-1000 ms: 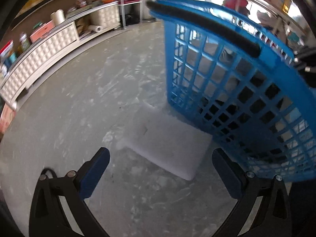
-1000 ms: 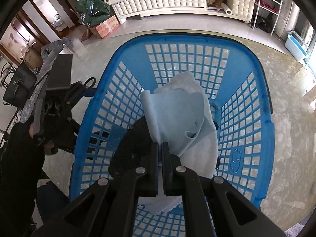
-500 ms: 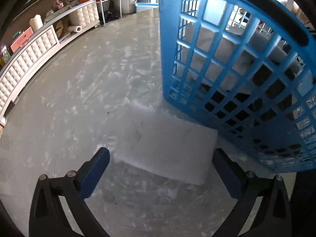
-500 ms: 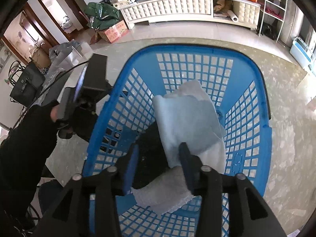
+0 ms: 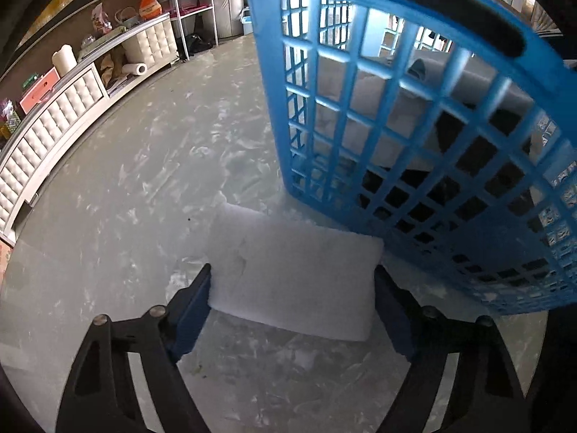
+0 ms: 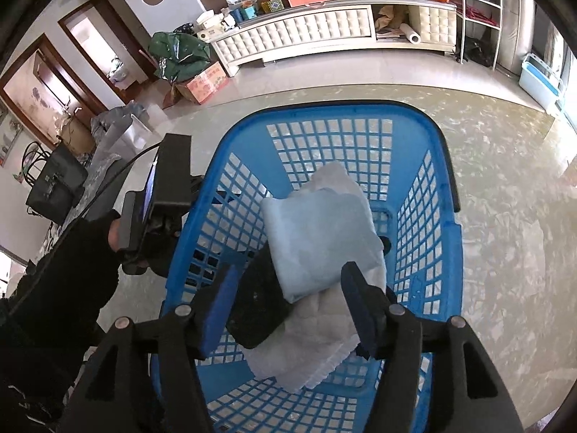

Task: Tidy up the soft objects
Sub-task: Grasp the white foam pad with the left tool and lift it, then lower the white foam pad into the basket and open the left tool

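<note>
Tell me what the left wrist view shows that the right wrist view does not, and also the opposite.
Only the left wrist view shows the white folded cloth lying on the floor beside the basket, between the closing jaws of the left gripper, which do not yet squeeze it.

Only the right wrist view shows the inside of the basket from above: the light blue cloth on top of a white cloth and a black item, with the right gripper opening above them.

Both show the blue basket and the white cabinet.
</note>
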Demonstrator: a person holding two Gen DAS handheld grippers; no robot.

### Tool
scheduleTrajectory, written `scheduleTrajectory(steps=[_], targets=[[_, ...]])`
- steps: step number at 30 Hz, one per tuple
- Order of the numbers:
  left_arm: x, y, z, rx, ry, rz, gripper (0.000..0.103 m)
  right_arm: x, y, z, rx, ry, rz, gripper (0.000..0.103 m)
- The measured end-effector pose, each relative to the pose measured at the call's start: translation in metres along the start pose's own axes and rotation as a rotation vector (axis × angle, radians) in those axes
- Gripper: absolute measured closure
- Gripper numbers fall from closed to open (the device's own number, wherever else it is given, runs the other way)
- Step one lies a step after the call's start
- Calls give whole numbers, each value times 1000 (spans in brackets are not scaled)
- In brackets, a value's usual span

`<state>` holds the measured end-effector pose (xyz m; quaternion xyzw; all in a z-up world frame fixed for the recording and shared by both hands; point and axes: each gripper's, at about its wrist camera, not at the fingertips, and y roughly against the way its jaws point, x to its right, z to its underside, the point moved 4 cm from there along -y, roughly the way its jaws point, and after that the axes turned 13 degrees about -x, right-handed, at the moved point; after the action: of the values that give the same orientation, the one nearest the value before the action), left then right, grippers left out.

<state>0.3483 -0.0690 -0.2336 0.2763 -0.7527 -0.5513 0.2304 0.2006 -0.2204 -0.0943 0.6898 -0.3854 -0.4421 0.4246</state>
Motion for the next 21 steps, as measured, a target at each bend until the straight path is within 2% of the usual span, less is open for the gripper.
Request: scheduleTrajectory(steps=[4,7,11,17,21], targets=[[-2,16,13,15,29,-1,22,1,5,1,9,-5,-2,45],[0,43,20,41,47,-10,22,0,9,1,18,-10,4,39],[7,85,27,86,44,-45,22,1,15,6,28,-14,3,39],[27,155,20,174,25,-92,22,-2,29,13,44,-22,-5,39],[46,184,9,224,-2,-74,22,-5,43,13,70,-19,-5,37]])
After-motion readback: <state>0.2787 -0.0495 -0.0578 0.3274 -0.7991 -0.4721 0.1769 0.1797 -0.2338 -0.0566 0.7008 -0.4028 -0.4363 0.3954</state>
